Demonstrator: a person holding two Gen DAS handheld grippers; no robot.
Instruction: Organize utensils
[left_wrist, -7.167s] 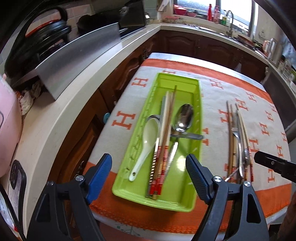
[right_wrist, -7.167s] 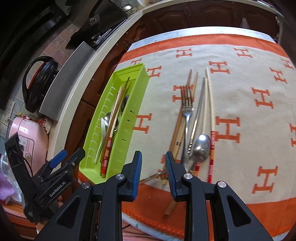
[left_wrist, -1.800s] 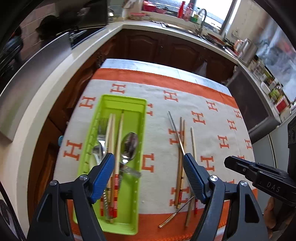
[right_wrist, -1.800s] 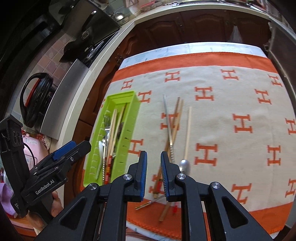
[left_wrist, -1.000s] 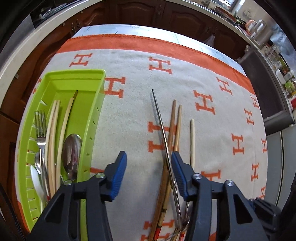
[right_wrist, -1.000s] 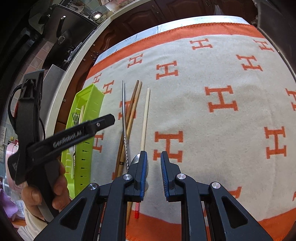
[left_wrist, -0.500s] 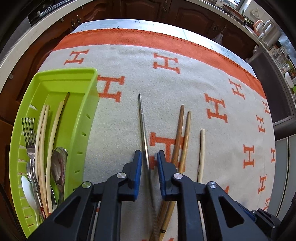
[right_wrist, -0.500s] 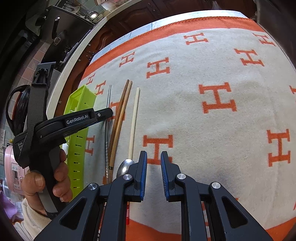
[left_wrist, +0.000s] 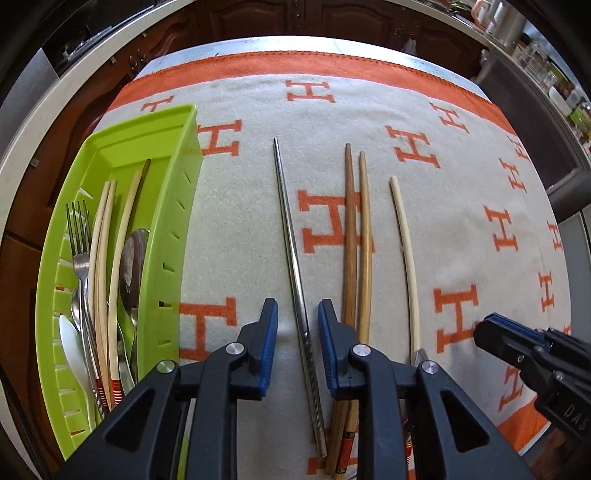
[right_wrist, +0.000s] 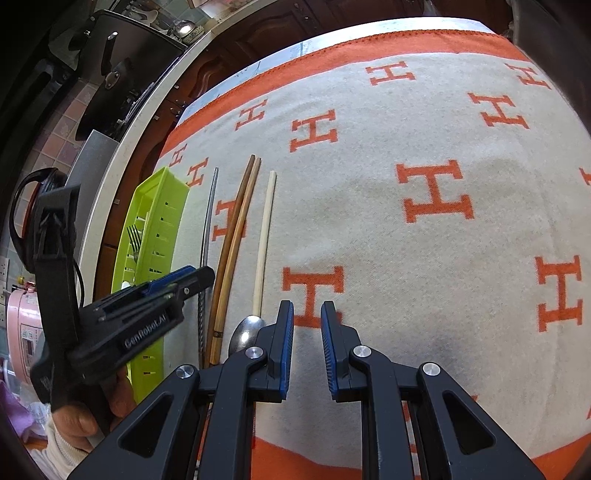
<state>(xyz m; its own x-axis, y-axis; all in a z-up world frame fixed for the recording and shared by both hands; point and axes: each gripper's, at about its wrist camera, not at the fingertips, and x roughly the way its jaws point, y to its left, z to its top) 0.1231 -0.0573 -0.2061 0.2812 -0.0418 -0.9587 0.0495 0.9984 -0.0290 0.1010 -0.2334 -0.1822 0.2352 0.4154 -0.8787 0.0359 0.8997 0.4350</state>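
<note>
so the left gripper (left_wrist: 297, 345) is straddling the metal chopstick (left_wrist: 291, 243), fingers narrowly apart, not pinching; it lies lengthwise between them beside the tray's (left_wrist: 170, 236) right edge, right gripper (right_wrist: 306, 345) slightly open, empty

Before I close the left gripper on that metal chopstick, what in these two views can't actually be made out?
- Left gripper contact: left wrist view shows gaps beside the metal chopstick; height above the cloth unclear.
- Spoon: right wrist view, handle hidden behind the right gripper.
- Wooden chopsticks, pale chopstick: near ends hidden by left gripper body.
- Green tray: near contents overlap; count unclear.
</note>
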